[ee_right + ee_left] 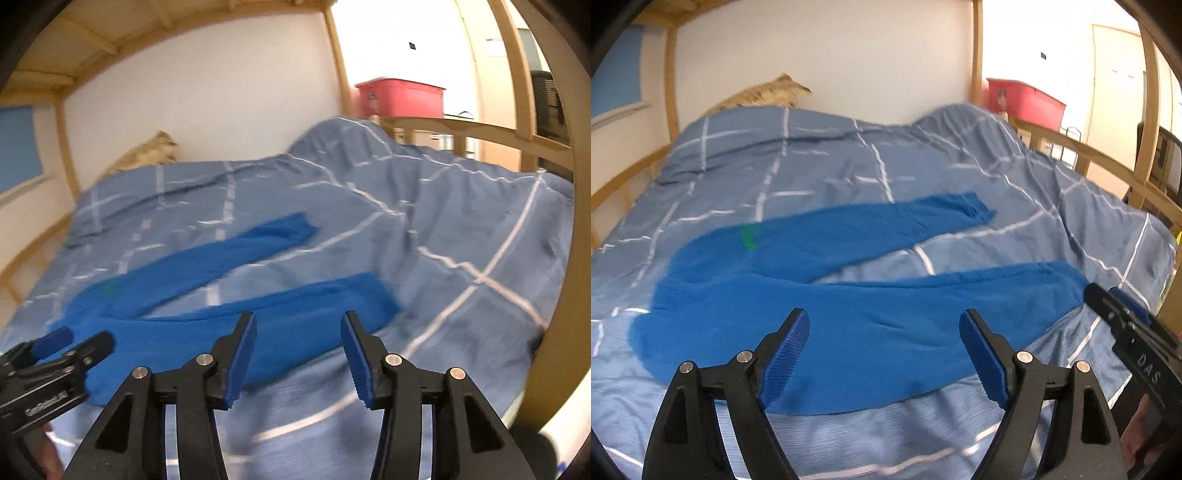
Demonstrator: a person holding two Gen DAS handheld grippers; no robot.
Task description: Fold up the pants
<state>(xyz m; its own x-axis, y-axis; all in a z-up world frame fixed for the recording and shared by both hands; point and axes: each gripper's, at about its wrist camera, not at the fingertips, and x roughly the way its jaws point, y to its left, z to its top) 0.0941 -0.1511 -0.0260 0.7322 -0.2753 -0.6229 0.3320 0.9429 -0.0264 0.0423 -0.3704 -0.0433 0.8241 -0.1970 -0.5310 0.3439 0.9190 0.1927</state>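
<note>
Currently both grippers hover above the near edge of the bed, jaws apart, nothing between them. Left gripper (884, 325) stands wide; its ribbed blue pads (786, 354) frame the pants' waist end with clear air under them, no cloth pinched. Right gripper (298, 326) is spread narrower, also empty, looking over the near leg's cuff end. Each tool shows in the other's view: the right one pokes in at the left wrist view's right edge, beside the near cuff; the left one pokes in at the right wrist view's lower left, over the waist area. Pants (820, 325) are bright blue, lying flat on the duvet (820, 162), unfolded. Waist sits to the left, legs run right and splay into a V: near leg along the bed's front edge, far leg angling away toward the wall, a wedge of duvet showing between them. Small green mark (749, 236) sits on the upper part near the far leg's root. Duvet is grey-blue with white grid lines, rumpled and heaped at the far right. Bed frame (977, 51) is pale wood with posts and rails. Tan patterned pillow (772, 92) pokes up at the wall behind the duvet. Red bin (400, 96) stands beyond the frame. Both views are slightly motion-blurred.
</note>
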